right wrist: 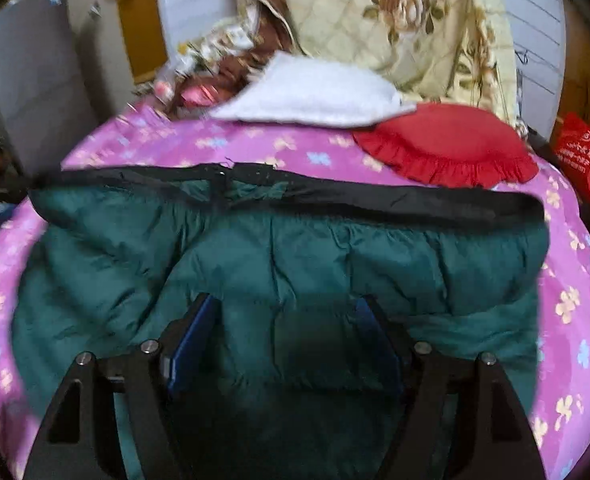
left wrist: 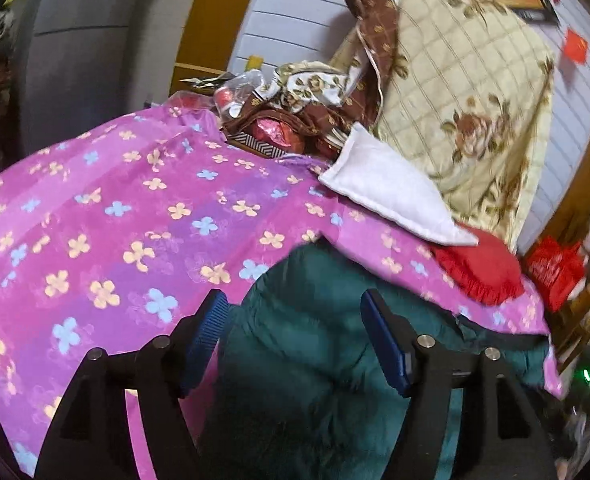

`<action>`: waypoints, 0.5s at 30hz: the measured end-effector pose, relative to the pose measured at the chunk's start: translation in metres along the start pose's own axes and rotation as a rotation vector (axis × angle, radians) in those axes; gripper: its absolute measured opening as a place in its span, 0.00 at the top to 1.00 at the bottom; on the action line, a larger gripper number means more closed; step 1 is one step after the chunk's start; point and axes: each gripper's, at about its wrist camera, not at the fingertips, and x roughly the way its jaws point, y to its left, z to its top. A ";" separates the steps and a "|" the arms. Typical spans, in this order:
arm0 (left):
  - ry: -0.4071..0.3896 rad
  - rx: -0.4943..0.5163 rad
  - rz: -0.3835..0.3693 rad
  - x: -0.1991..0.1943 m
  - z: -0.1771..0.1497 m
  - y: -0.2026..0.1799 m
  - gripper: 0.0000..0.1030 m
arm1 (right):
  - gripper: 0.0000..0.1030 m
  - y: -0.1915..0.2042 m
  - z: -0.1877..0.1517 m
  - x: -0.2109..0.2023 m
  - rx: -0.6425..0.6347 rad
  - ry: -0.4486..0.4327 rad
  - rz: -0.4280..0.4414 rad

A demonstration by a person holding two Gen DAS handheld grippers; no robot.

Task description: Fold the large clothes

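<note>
A dark green padded jacket (right wrist: 279,256) lies spread on a bed covered by a pink sheet (right wrist: 255,148) with flower print. A black band (right wrist: 375,196) runs along the jacket's far edge. In the left wrist view the same jacket (left wrist: 315,340) fills the lower middle, on the pink sheet (left wrist: 115,220). My left gripper (left wrist: 295,312) hovers over the jacket, open, its blue pads (left wrist: 207,328) apart with nothing pinched between them. My right gripper (right wrist: 285,316) is open above the jacket's middle, blue pads (right wrist: 191,340) wide apart and free of cloth.
A red frilled cushion (right wrist: 447,148) and a white pillow (right wrist: 315,92) lie beyond the jacket. A cream quilt with roses (right wrist: 395,12) is piled at the back. A red bag (right wrist: 583,152) hangs at right. Brown bedding and wrapped items (left wrist: 279,120) clutter the far side.
</note>
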 end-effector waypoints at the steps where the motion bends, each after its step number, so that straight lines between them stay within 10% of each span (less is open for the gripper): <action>1: 0.008 0.020 0.012 0.001 -0.002 -0.003 0.50 | 0.26 0.001 0.003 0.012 0.001 0.016 -0.018; 7: 0.094 0.060 0.076 0.027 -0.016 -0.015 0.50 | 0.26 -0.002 0.010 0.042 0.020 0.073 -0.065; 15: 0.154 0.073 0.151 0.061 -0.027 -0.019 0.50 | 0.26 -0.032 0.008 -0.017 0.047 -0.025 -0.069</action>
